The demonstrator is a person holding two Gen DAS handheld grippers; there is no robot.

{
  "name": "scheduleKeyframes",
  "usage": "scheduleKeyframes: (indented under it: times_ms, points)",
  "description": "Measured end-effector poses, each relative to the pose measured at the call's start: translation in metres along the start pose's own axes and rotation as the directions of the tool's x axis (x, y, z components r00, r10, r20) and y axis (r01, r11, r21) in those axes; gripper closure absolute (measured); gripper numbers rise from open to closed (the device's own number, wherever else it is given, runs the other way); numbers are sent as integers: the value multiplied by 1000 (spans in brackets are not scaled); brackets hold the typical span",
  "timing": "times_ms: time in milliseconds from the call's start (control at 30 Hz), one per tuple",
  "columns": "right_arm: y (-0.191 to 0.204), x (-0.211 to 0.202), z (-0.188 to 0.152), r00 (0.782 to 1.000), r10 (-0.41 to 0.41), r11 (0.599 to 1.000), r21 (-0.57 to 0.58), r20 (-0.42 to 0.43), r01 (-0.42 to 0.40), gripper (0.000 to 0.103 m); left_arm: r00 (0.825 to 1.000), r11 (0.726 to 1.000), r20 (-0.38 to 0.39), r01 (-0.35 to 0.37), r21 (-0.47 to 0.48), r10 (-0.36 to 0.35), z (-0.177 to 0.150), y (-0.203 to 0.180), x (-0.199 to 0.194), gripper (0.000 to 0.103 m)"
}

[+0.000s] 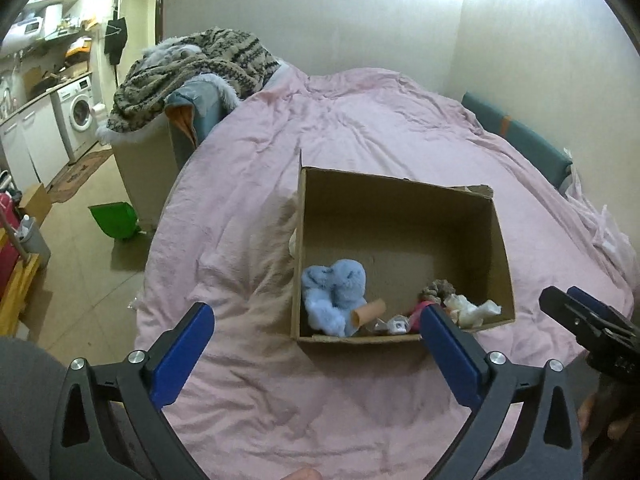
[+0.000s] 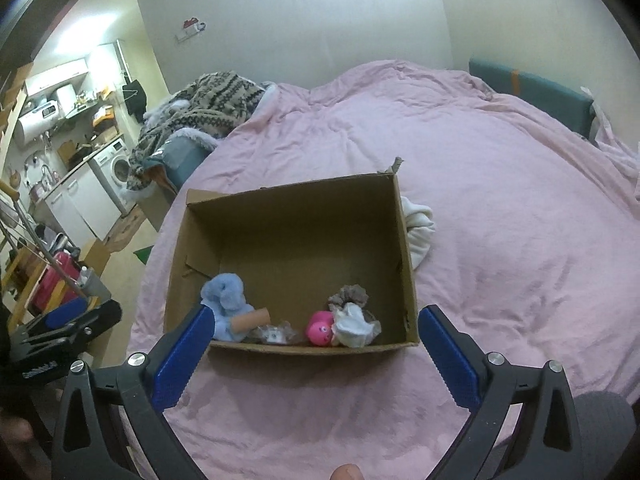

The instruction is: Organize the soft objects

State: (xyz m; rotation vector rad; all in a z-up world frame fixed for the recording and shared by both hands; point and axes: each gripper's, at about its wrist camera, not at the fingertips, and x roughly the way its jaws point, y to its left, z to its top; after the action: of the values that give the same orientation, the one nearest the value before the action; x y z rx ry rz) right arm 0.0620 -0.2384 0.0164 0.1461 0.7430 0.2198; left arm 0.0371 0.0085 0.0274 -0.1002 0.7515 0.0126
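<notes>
The left gripper (image 1: 316, 318) has its blue fingers (image 1: 182, 344) spread wide with nothing between them, only pink bed cover below; the right gripper (image 2: 316, 322) is spread just as wide and is likewise empty. Just beyond both sets of fingertips sits an open box (image 2: 404, 248) on the bed (image 2: 500, 220), its near wall closest to the fingers. Inside, against that near wall, lie a blue plush (image 2: 226, 298), a cardboard tube (image 2: 250, 320) touching it, a pink toy (image 2: 320, 328), a white cloth wad (image 2: 354, 326) just beside the toy, and a brown fuzzy piece (image 2: 348, 296) behind them; a small crinkled item between tube and toy is too unclear to name. Past the right fingers, pressed to the outside of the box's right wall, a white cloth (image 2: 418, 228) rests on the bed. Far beyond, a patterned blanket (image 1: 192, 72) is heaped on a chair at the bed's edge. Judging by this, most soft things are already boxed, and the white cloth outside looks like the main piece left to gather.
</notes>
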Motion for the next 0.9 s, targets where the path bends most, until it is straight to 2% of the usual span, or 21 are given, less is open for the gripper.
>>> scheduleKeyframes:
  times_ms: [100, 267, 433, 600, 700, 900]
  points:
    - [-2, -2, -5, 1000, -13, 1000, 1, 6, 13, 0, 999, 998, 25, -47, 49, 46, -8, -7, -6, 1]
    - [-5, 1, -17, 999, -36, 999, -20, 18, 37, 0, 998, 996, 32, -65, 64, 63, -14, -10, -4, 1]
    - [-7, 11, -20, 1000, -17, 1000, 3, 5, 17, 0, 1000, 999, 13, -26, 24, 26, -15, -4, 4, 1]
    - [-7, 18, -20, 999, -34, 999, -10, 2, 34, 0, 1000, 1000, 4, -17, 9, 17, -16, -4, 8, 1]
    - [-4, 20, -20, 999, -43, 999, -22, 0, 43, 0, 999, 999, 9, -36, 28, 36, -17, -7, 7, 1]
    - [1, 20, -22, 999, -53, 997, -48, 8, 53, 0, 1000, 999, 6, -27, 37, 27, -18, -10, 8, 1]
